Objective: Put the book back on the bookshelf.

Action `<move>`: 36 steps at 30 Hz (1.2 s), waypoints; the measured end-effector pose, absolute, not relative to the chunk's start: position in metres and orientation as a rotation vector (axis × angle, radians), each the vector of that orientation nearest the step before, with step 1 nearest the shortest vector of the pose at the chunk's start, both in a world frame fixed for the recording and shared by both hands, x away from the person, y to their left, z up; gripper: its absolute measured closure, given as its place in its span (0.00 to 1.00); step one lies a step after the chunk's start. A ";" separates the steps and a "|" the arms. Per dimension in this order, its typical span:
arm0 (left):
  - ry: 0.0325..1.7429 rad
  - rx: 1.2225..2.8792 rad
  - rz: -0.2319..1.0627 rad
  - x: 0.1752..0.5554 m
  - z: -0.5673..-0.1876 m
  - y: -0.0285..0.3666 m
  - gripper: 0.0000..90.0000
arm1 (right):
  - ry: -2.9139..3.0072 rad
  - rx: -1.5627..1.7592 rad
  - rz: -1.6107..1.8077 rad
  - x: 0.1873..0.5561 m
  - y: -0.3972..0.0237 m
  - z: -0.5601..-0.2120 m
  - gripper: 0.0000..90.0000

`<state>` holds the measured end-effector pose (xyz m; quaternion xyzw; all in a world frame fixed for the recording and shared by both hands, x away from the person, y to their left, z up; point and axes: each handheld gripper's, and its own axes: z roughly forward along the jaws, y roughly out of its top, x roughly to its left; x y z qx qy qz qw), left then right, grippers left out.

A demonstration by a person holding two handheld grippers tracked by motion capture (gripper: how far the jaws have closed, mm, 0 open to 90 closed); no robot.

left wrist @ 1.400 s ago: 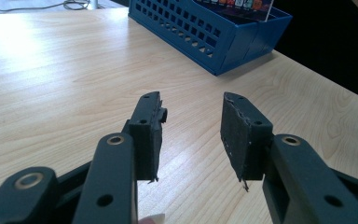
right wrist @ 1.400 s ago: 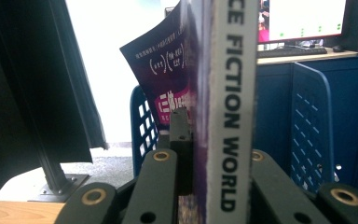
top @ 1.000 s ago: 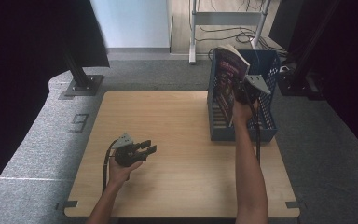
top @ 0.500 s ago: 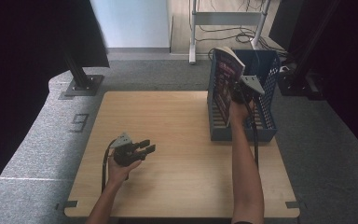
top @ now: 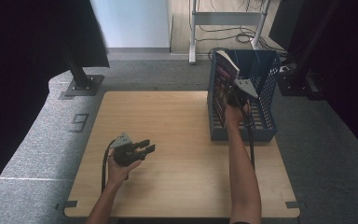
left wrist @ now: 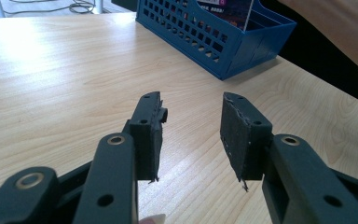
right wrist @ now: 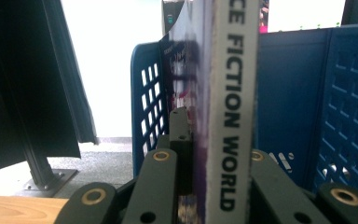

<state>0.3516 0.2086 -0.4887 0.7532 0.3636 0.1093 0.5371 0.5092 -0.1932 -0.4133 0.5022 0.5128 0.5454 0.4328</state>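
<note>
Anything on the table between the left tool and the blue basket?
No. In the high view, only bare wooden tabletop lies between the left tool and the blue perforated plastic basket; the left gripper view shows the same bare stretch.

Black fingers (left wrist: pixel 149 135), brass rivets, black cable, bare forearms.

The book's (right wrist: pixel 230 116) white spine carries black capitals reading "CE FICTION WORLD", the first letters cut off by the frame's top edge. Small print on its purple cover is too blurred to read. A grey floor plate (top: pixel 78 122) beside the table bears a figure like a "9".
</note>
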 end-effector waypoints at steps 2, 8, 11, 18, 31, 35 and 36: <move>0.866 1.792 0.260 0.352 -0.489 0.209 0.65 | 1.285 1.255 1.353 0.509 -0.193 -0.416 0.91; 0.862 1.795 0.260 0.351 -0.489 0.208 0.65 | 1.295 1.254 1.352 0.507 -0.189 -0.424 0.91; 0.860 1.794 0.261 0.351 -0.489 0.207 0.65 | 1.296 1.242 1.349 0.504 -0.186 -0.427 0.91; 0.855 1.799 0.262 0.350 -0.489 0.205 0.65 | 1.318 1.222 1.331 0.494 -0.182 -0.429 0.90; 0.837 1.808 0.262 0.348 -0.488 0.199 0.65 | 1.404 1.283 1.308 0.472 -0.187 -0.433 0.88; 0.834 1.809 0.261 0.347 -0.487 0.198 0.65 | 1.429 1.300 1.315 0.472 -0.190 -0.430 0.87; 0.835 1.809 0.261 0.347 -0.487 0.198 0.65 | 1.431 1.301 1.312 0.473 -0.190 -0.430 0.86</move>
